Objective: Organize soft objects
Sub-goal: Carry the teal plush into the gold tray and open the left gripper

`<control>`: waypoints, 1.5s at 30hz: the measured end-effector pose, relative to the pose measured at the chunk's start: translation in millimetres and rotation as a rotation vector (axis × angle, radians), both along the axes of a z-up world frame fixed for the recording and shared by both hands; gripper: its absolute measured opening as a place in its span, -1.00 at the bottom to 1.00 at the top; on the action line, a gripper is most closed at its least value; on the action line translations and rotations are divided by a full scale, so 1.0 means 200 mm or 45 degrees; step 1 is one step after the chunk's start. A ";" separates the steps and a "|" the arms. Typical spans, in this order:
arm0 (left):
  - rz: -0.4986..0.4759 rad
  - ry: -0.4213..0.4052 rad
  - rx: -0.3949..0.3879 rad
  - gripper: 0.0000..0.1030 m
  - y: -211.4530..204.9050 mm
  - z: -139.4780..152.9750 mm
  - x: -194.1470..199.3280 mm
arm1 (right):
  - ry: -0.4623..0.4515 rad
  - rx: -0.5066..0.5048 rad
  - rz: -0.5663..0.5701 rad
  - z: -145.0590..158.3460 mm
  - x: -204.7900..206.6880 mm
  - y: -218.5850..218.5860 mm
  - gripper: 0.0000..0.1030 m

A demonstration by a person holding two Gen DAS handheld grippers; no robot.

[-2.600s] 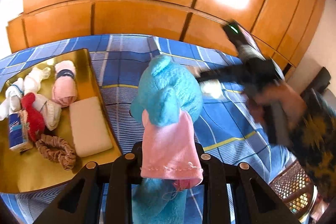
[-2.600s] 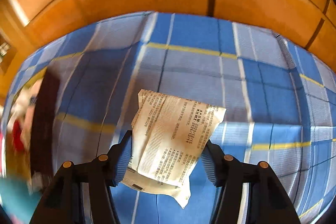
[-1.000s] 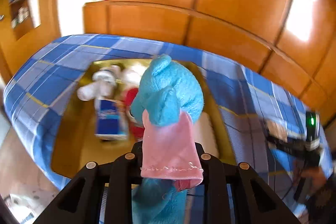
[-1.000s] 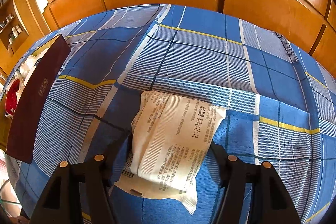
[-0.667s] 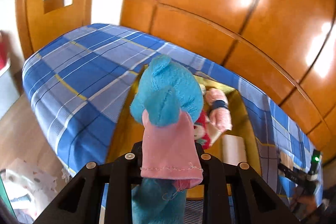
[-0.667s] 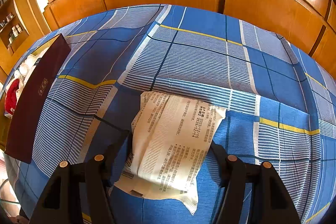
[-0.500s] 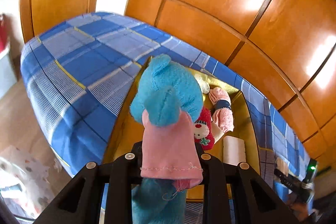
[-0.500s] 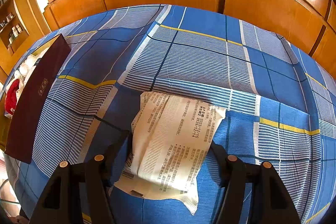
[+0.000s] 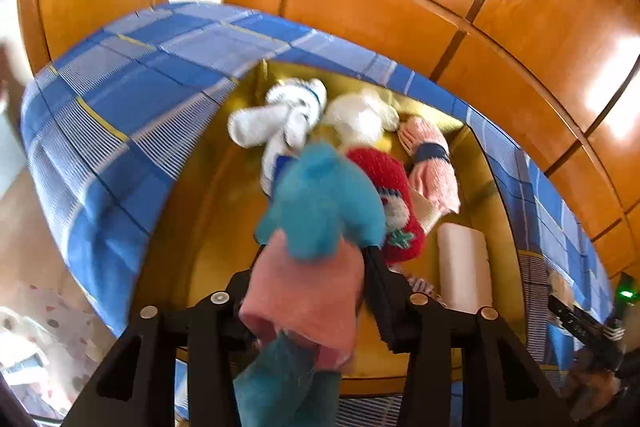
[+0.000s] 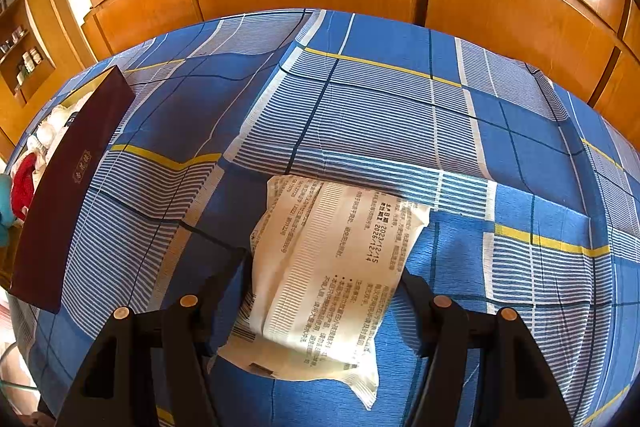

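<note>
We are releasing the teal plush toy [image 9: 320, 195] over the gold tray [image 9: 208, 227].
Our left gripper [image 9: 308, 291], pinching it before, has just been opening; toy is tilting between the jaws.

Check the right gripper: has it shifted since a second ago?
No. The right gripper frames the white packet at the same spot on the plaid sheet, and the maroon box sits unchanged.

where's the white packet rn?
Right wrist view, bottom centre: the white packet lies on the blue checked bedspread between the right tool's fingers, well right of the dark red box.
</note>
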State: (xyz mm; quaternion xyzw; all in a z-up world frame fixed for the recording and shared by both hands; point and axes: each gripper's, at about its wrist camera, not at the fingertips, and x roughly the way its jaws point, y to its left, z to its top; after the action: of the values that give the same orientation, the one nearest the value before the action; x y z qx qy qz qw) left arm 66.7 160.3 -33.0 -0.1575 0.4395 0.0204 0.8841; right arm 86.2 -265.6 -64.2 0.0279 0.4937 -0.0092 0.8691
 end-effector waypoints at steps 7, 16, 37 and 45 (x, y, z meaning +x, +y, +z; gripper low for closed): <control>0.066 -0.135 0.169 -0.20 0.02 0.13 -0.10 | 0.000 0.000 0.000 0.00 0.00 0.00 0.28; -0.038 -0.053 0.262 -0.42 -0.04 0.05 -0.02 | 0.000 -0.001 0.000 0.00 0.00 0.00 0.28; 0.003 -0.092 0.243 -0.06 -0.09 0.05 -0.04 | -0.005 -0.012 -0.002 0.00 0.00 0.00 0.28; 0.000 -0.189 0.283 0.10 -0.15 0.19 -0.12 | -0.017 -0.033 -0.009 0.00 0.00 0.02 0.28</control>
State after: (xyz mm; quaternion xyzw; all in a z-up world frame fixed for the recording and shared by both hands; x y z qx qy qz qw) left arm 41.9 131.1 5.9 -0.0597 0.3678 0.0572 0.9262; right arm 85.5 -262.3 -64.6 0.0186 0.4875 -0.0184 0.8727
